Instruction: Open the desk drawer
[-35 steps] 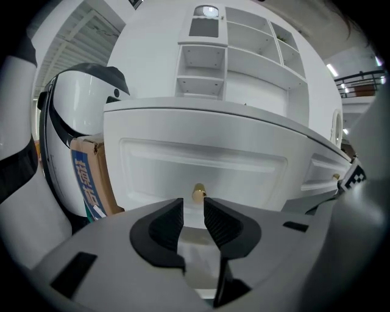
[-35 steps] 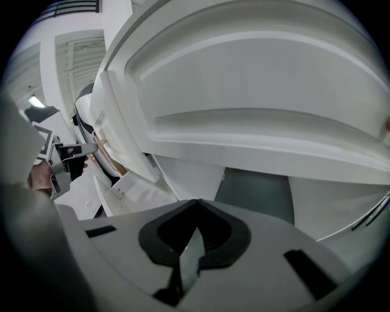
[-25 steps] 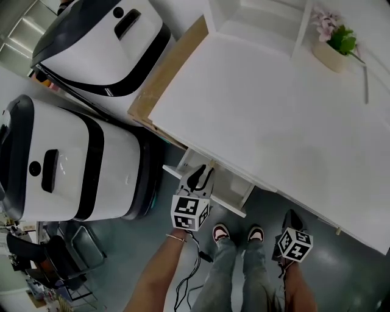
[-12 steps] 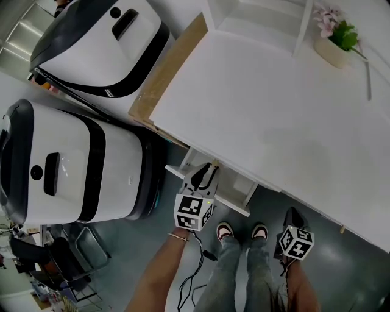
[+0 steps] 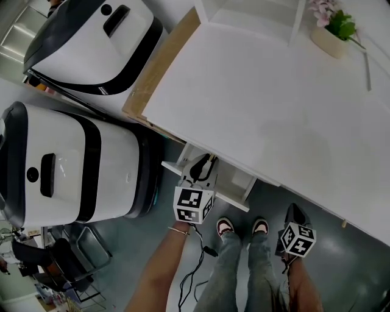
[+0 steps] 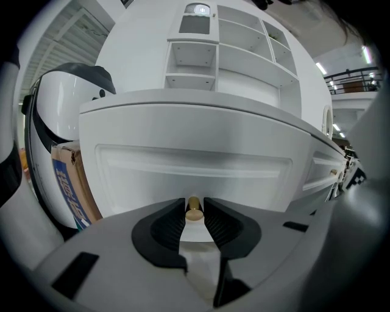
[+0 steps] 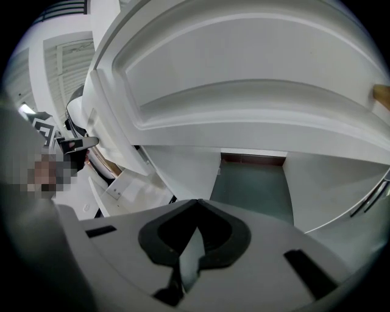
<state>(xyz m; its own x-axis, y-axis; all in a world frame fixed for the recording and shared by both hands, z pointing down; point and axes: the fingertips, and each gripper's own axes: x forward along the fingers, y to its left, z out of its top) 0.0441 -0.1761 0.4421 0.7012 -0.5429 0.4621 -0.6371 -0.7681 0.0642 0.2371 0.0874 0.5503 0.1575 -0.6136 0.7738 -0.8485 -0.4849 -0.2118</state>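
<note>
A white desk [image 5: 262, 103] has a white drawer [image 5: 230, 202] standing partly out under its front edge. In the left gripper view the drawer front [image 6: 195, 167] fills the middle, with a small brass knob [image 6: 194, 212] low on it. My left gripper [image 6: 194, 207] is shut on that knob, one dark pad on each side; from the head view it [image 5: 207, 163] reaches the drawer from below. My right gripper [image 5: 291, 214] hangs lower right, apart from the desk. Its jaws [image 7: 197, 201] are shut on nothing and face the desk's underside.
Two large white-and-black machines [image 5: 67, 164] [image 5: 91, 42] stand left of the desk, and a cardboard panel [image 5: 159, 67] leans on its left side. A shelf unit [image 5: 250, 15] and a flower pot [image 5: 332, 33] sit on the desktop. The person's shoes [image 5: 225, 226] and a cable [image 5: 195, 268] lie below the drawer.
The head view has shifted slightly. My left gripper stays on the knob and the drawer stands out about as far as before. The right gripper has kept still.
</note>
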